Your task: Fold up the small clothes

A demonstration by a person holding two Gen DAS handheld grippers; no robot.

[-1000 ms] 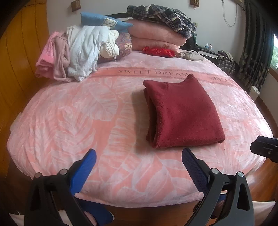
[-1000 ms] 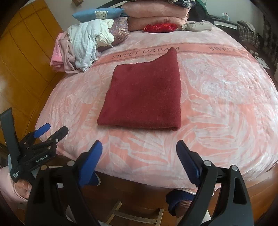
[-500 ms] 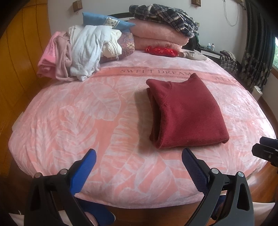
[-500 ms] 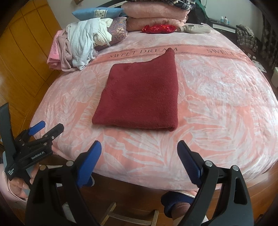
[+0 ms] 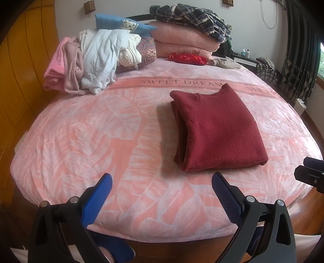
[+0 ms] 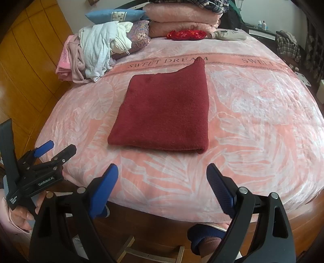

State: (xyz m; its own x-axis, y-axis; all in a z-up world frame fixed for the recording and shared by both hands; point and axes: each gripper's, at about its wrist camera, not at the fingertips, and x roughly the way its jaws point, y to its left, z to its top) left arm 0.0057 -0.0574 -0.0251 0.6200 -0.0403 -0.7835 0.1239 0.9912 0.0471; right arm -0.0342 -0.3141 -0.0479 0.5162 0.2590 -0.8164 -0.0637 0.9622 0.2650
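A folded dark red sweater [image 5: 218, 129] lies flat on the bed [image 5: 81, 141], ahead of both tools and apart from them. The left hand-held gripper [image 5: 162, 188] hangs over the bed's near edge with its blue pads spread wide and nothing between them; the sweater sits ahead and to its right. The right hand-held gripper [image 6: 162, 180] is likewise spread wide and empty, the sweater straight ahead of it.

The right wrist view alone shows the left tool from outside, at its far left, with the person's hand [image 6: 20, 214] around the handle. The left wrist view alone shows the whole plaid garment [image 5: 192, 18] atop the stacked pink blankets [image 5: 182, 40], and dark curtains [image 5: 299, 60] at far right.

The bed wears a pink leaf-print blanket lettered "SWEET DREAM". Far ahead to the left sits a heap of unfolded clothes [image 5: 91, 60]; wood panelling [image 5: 20, 70] lines the left wall.
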